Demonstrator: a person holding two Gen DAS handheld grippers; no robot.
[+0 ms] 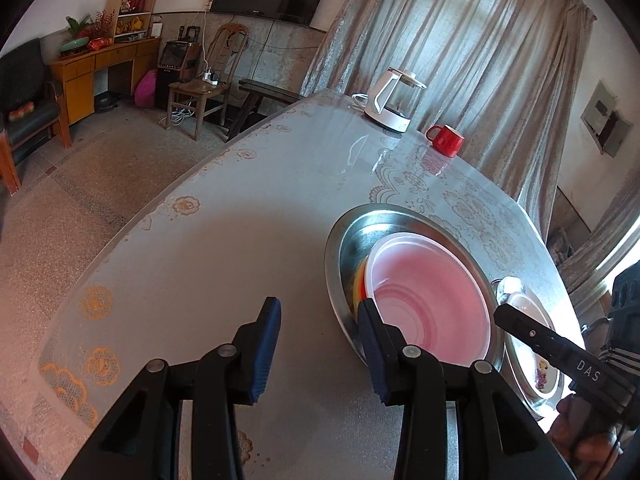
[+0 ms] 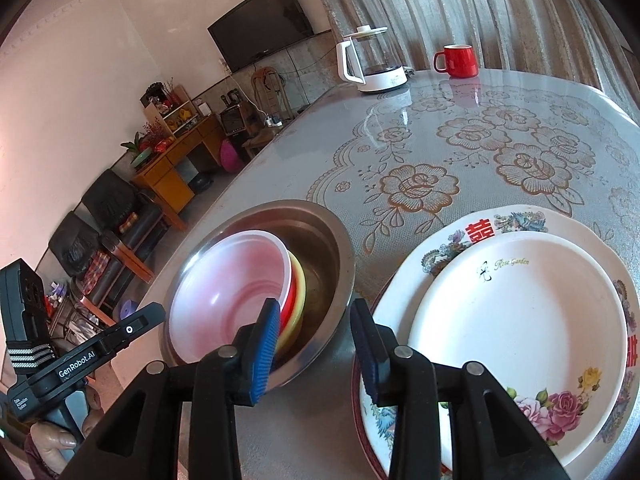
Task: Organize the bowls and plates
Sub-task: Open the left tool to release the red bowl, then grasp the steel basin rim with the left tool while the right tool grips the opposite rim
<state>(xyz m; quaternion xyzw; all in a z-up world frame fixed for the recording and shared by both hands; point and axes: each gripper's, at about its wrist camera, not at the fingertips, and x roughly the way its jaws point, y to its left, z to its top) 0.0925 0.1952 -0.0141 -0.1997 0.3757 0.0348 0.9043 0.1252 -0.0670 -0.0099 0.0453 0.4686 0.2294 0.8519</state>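
From the left wrist camera, the left gripper (image 1: 318, 344) hangs over the table (image 1: 224, 264) with its blue-padded jaws apart and nothing between them; only bare tablecloth shows in the gap. Its right finger stands in front of the near rim of a steel basin (image 1: 340, 240), though I cannot tell whether it touches. Inside the basin sits a pink bowl (image 1: 432, 292), nested on red and yellow bowls whose edges peep out at its left side. Just right of the basin lies a stack of plates (image 1: 536, 368), with the right gripper (image 1: 516, 322) reaching over it. A white kettle (image 1: 394, 100) and a red mug (image 1: 446, 140) stand well apart at the far end of the table.

From the right wrist camera, the right gripper (image 2: 316, 342) is also released, jaws apart and empty, poised above the strip of table between the steel basin (image 2: 332, 240) and the plates. The pink bowl (image 2: 228, 292) leans in the basin. A plain white plate (image 2: 520, 308) rests on a larger flowered plate (image 2: 452, 248). The left gripper (image 2: 152, 314) shows at the left edge, held by a hand (image 2: 48, 444).
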